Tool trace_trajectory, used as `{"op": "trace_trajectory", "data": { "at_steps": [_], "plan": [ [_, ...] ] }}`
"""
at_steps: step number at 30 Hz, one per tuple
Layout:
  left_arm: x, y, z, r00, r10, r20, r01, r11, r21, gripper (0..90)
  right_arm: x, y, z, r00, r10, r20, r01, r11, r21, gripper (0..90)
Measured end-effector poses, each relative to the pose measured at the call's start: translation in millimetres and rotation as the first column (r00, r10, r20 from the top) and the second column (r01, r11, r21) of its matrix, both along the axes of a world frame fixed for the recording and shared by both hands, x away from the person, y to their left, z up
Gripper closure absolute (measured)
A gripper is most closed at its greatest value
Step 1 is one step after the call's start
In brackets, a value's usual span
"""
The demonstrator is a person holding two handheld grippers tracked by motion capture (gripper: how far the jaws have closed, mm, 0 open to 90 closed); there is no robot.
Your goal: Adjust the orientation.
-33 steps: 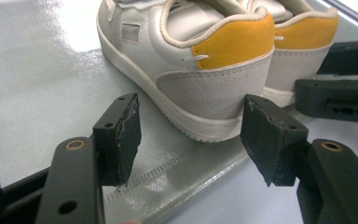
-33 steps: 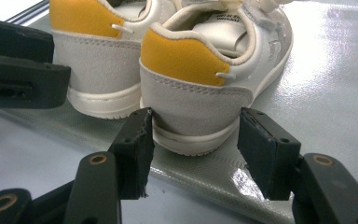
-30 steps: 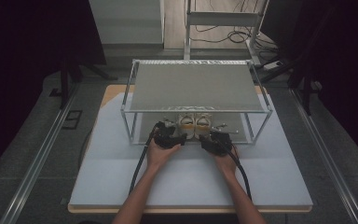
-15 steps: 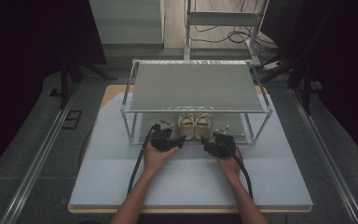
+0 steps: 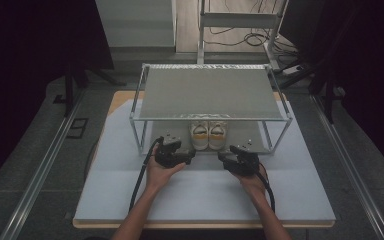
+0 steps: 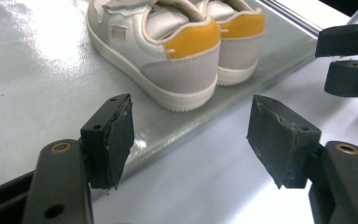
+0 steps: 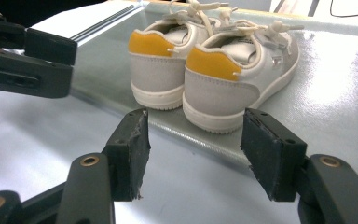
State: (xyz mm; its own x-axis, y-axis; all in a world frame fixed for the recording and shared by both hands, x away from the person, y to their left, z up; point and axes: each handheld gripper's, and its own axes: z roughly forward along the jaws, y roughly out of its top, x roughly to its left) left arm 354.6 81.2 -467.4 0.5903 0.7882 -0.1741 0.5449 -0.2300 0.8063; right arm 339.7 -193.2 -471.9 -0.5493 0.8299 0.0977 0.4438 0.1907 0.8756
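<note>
Left gripper point(image 6: 191, 135), right gripper point(image 7: 193, 154): fingers spread, empty, near white-yellow shoes point(image 5: 208, 136); no readable branding.

Two shoes point(image 5: 208, 135), one rack point(image 5: 207, 92), seemingly two shelves

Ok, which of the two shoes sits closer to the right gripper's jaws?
The shoe on the person's right, straight ahead between the open right gripper jaws in its own view. The other shoe stands beside it, nearer the left gripper.
</note>
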Motion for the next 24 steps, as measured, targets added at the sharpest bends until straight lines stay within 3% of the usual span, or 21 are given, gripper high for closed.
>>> {"op": "trace_trajectory", "data": {
  "at_steps": [12, 24],
  "plan": [
    [-17.8, 13.9, -1.5, 0.9999, -0.016, -0.002, 0.016, 0.9999, -0.006, 31.5, -16.2, -14.5, -2.3, 0.9999, 0.014, 0.010, -0.014, 1.000, 0.007, 41.7],
    [-39.4, 29.4, -13.4, 0.9984, -0.040, -0.039, 0.041, 0.9992, 0.003, 31.6, -35.0, -40.4, -8.2, 1.0000, 0.006, 0.004, -0.006, 1.000, 0.009, 41.7]
  ]
}}
